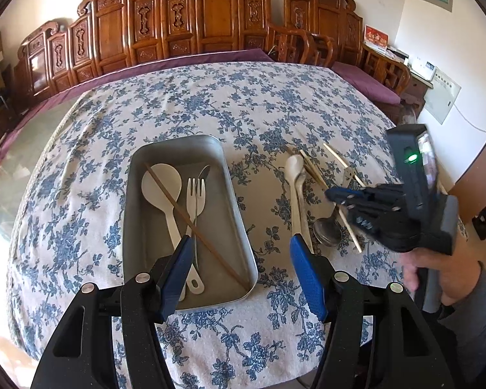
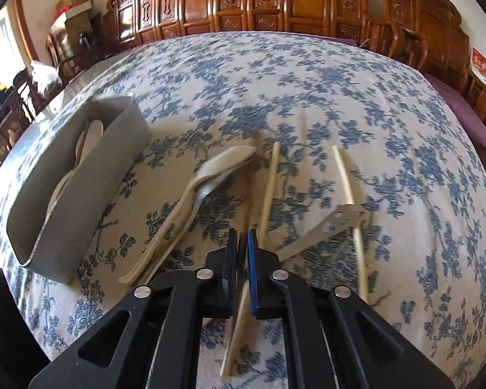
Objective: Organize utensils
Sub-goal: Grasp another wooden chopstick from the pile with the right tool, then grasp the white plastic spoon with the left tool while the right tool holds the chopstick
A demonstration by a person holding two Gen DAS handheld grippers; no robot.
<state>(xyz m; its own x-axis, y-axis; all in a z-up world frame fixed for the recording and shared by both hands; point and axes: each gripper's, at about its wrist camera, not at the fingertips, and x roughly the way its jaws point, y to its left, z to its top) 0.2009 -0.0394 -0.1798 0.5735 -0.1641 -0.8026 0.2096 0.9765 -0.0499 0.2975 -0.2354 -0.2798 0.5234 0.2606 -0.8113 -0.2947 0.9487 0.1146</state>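
Currently: left gripper (image 1: 241,272) released, blue fingers (image 1: 307,278) spread wide, nothing between them, hovering at bottom centre of the left wrist frame over the near end of the metal tray (image 1: 239,227). Right gripper (image 2: 243,253) clenched on a pale chopstick (image 2: 239,321), fingers (image 2: 252,269) nearly touching with the stick pinched between; stick runs out below the fingers toward bottom centre of the right wrist frame, its far end hidden behind them.

Inside the tray, centre of the left wrist frame: white spoon (image 1: 162,184), white fork (image 1: 196,201), a metal utensil partly under the fork, and a dark chopstick (image 1: 194,223) lying diagonally across all of them from upper left to the lower right corner.

Loose pile on the surface right of the tray, not yet in it: cream ladle (image 2: 191,194) with a metal handle tucked under it, just left of the right fingers; two more light chopsticks (image 2: 346,175) lying apart beyond the fingers, centre right; flat metal handle with holes (image 2: 333,223) crossing under one of them. Metal spoon bowl (image 1: 327,230) seen in the left wrist frame just below the right gripper, centre right.

Blue floral tablecloth (image 1: 243,103) covers the surface. Carved wooden bench backs (image 1: 210,16) along the top of both frames, purple cushion (image 1: 366,81) upper right.
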